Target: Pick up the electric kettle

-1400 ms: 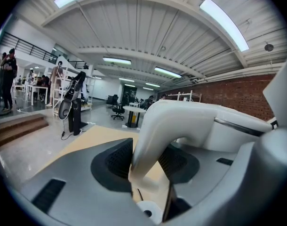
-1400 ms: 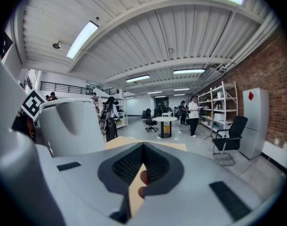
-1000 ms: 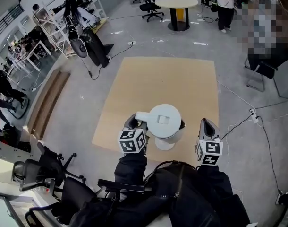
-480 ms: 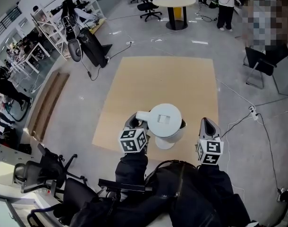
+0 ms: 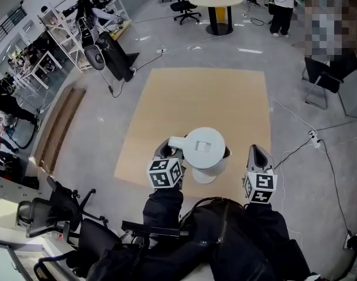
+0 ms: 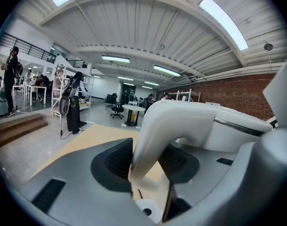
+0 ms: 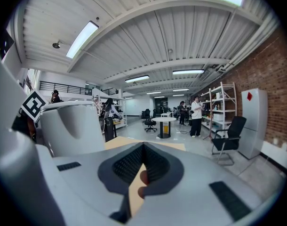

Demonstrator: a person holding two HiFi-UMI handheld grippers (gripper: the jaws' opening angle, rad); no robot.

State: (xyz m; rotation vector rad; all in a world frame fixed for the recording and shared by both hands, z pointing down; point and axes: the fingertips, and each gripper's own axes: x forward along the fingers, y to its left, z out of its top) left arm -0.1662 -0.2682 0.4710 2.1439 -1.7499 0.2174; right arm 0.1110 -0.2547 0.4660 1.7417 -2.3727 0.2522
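The white electric kettle point(image 5: 205, 151) stands on the tan counter point(image 5: 196, 98), close to the counter's 6 o'clock edge in the head view. Its flat round lid faces up, and its handle point(image 5: 177, 143) sticks out toward 9 o'clock. A white round base point(image 5: 204, 178) shows under the body at 6 o'clock; whether the body rests on it or is raised off it cannot be told.

The left tongs point(image 5: 165, 151) sit at the kettle's 9 o'clock, right at the handle. In the left gripper view the curved white handle point(image 6: 157, 135) runs down between the two dark pads, and the left tongs point(image 6: 146, 166) are closed on it - a pad touches it on each side.

The right tongs point(image 5: 255, 152) hang at the kettle's 3 o'clock, apart from its body. In the right gripper view the right tongs point(image 7: 142, 166) are drawn together, with the pads meeting at the top and only a thin slit of counter showing lower down - nothing is between them. The kettle point(image 7: 70, 126) rises at 9 o'clock in that view.

Beyond the counter, at 12 o'clock in the head view, there is a round table point(image 5: 219, 2), and a person point(image 5: 282, 4) stands at 1 o'clock. A black chair point(image 5: 325, 78) stands at 2 o'clock and another office chair point(image 5: 50, 212) at 8 o'clock.
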